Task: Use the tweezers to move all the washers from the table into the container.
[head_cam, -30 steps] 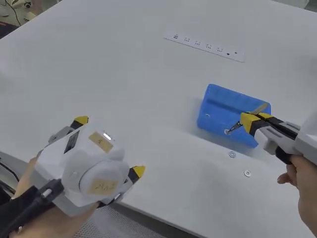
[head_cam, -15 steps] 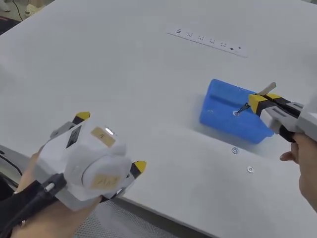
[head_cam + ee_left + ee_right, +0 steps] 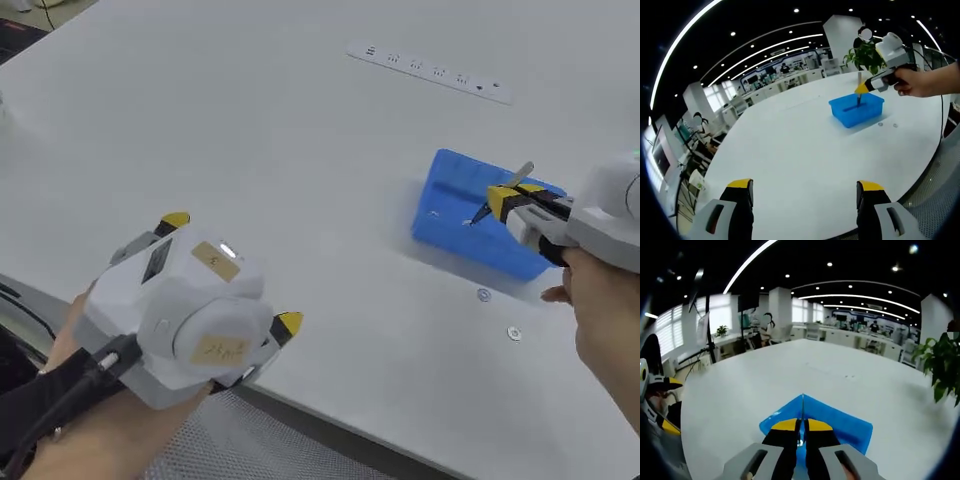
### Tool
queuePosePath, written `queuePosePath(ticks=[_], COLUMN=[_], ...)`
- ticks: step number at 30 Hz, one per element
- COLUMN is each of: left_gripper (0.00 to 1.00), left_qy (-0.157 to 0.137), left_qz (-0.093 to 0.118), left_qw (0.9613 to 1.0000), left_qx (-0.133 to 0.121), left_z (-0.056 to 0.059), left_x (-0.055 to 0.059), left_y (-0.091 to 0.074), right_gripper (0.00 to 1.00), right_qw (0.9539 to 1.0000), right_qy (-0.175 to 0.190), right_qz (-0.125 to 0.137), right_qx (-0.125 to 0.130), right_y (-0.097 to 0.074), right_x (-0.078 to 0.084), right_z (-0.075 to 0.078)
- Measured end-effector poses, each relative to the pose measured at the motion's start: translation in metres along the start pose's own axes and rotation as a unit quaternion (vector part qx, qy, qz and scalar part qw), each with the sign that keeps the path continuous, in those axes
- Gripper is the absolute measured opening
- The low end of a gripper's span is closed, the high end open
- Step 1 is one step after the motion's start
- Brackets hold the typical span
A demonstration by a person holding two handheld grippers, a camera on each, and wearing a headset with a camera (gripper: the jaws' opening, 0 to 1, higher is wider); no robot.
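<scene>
I see an open-plan office hall, long light strips (image 3: pixel 767 44) above the white table (image 3: pixel 800 145), desk rows (image 3: pixel 770 89) beyond it, a potted plant (image 3: pixel 868 54) beside it.

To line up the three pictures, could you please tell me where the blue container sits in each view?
Head view: the blue container lies right of centre.
Left gripper view: it is at upper right, well beyond that gripper's jaws.
Right gripper view: it is at bottom centre, just past that gripper's jaws.
Shared landmark: the right gripper, shut on the tweezers, over the container.
</scene>
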State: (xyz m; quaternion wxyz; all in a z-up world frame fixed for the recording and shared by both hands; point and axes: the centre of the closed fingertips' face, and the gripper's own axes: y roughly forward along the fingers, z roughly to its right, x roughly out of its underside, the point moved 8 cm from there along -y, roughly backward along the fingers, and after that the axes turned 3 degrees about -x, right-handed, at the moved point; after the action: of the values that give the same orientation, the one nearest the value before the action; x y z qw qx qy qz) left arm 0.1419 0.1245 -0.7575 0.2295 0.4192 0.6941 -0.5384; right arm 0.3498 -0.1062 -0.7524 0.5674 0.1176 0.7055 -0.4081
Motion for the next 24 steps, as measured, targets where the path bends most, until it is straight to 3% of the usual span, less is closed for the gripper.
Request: queuePosePath(ticks=[17, 24], left_gripper=[0.87, 0.87], left_qy=[0.005, 0.004], left_qz=[-0.002, -0.002], left_qw=[1.0, 1.0], left_qx=[0.003, 0.004], left_z=[0.002, 0.002], left_x=[0.0, 0.0], left_y=[0.001, 0.001], right_gripper=[0.01, 0.01], right_qw=[0.9996, 0.9997], right_qy=[0.009, 0.008], right_qz=[-0.024, -0.021], right_qx=[0.008, 0.009], right_y=[0.009, 0.009], right_x=[0.015, 0.016], right_z=[0.004, 0.003])
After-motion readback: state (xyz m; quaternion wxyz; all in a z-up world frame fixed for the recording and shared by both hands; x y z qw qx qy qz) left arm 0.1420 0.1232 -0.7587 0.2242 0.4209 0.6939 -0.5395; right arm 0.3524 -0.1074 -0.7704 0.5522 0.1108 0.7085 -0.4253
